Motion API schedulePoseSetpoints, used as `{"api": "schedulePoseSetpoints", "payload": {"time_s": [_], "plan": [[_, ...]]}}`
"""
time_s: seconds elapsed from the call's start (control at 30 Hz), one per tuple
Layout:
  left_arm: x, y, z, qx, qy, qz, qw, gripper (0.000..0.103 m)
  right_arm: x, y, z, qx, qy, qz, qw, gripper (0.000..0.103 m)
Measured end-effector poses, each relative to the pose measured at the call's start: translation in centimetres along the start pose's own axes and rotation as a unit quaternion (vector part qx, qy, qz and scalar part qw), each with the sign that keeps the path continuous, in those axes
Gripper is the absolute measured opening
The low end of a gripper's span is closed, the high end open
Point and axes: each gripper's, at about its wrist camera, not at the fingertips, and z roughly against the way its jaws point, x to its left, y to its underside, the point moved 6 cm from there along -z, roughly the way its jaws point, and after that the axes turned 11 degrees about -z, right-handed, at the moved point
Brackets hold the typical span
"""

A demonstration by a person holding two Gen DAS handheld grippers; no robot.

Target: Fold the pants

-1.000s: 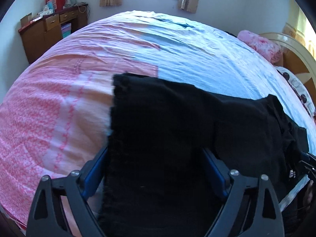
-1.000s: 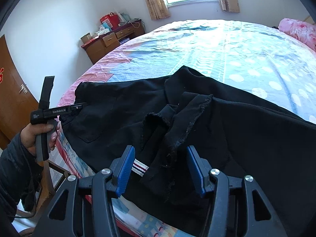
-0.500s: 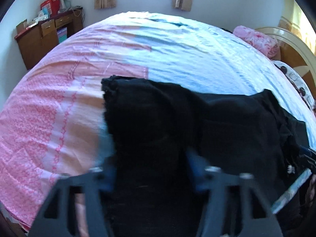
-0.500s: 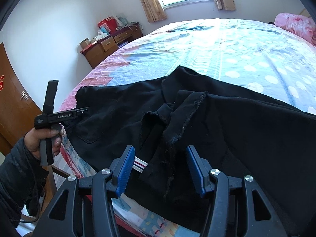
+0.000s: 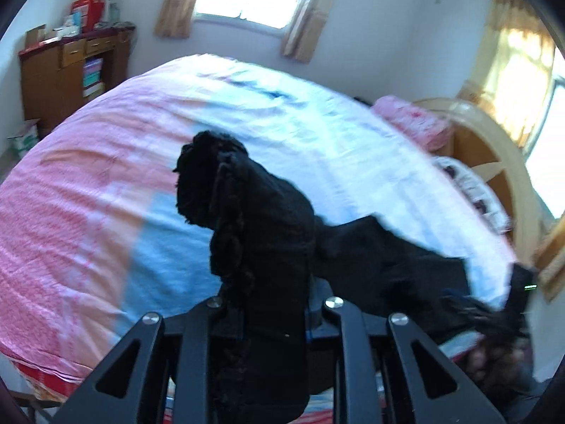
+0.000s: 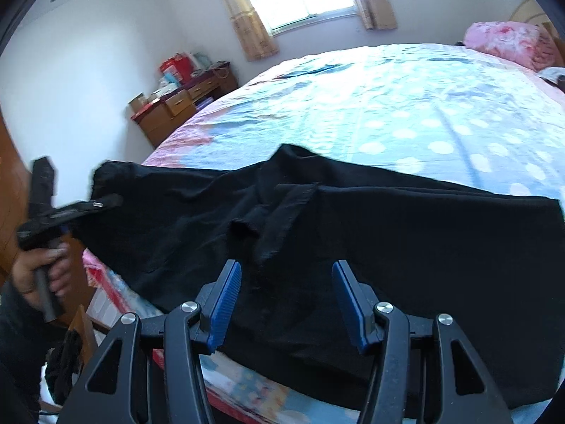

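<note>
Two grippers work black pants (image 6: 388, 233) on the bed (image 6: 406, 106) | left gripper (image 5: 261, 304) clamps a bunched leg end, raised at frame centre, likely to fold it over | right gripper (image 6: 286, 304) hovers wide apart above cloth at the bed's near edge, holding nothing

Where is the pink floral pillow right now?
The pink floral pillow sits at the bed's far right corner in the right wrist view, next to the curved wooden headboard, beyond the black pants.
</note>
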Motion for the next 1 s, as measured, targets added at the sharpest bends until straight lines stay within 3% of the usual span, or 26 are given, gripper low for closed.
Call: {"api": "schedulePoseSetpoints", "payload": {"time_s": [0.13, 0.23, 0.37, 0.43, 0.6, 0.83, 1.0], "plan": [[-4.7, -2.3, 1.6, -0.025, 0.075, 0.005, 0.9969, 0.021, -2.6, -0.3, 0.0, 0.012, 0.040, -0.012, 0.999, 0.056], [-8.0, -3.5, 1.6, -0.029, 0.103, -0.012, 0.9942, 0.020, -4.2, 0.3, -1.2, 0.047, 0.062, -0.012, 0.997, 0.056], [-13.2, -4.4, 0.5, -0.020, 0.129, -0.047, 0.9903, 0.020, -4.5, 0.2, -0.4, 0.033, 0.053, -0.009, 0.998, 0.056], [-15.5, -4.9, -0.1, -0.015, 0.144, -0.062, 0.9875, 0.020, -5.3, -0.6, 1.0, 0.004, 0.040, -0.031, 0.999, 0.056], [-21.3, -5.5, -1.6, -0.001, 0.162, -0.107, 0.9811, 0.020, -8.9, -2.9, 4.9, -0.061, 0.042, -0.090, 0.993, 0.056], [-27.8, -3.9, -7.8, 0.032, 0.152, -0.157, 0.9752, 0.020, -13.8, -5.1, 8.0, -0.100, 0.071, -0.145, 0.982, 0.056], [-31.8, -1.5, -12.7, 0.065, 0.146, -0.193, 0.9682, 0.026, -16.9, -5.9, 9.9, -0.125, 0.093, -0.184, 0.971, 0.057]]}}
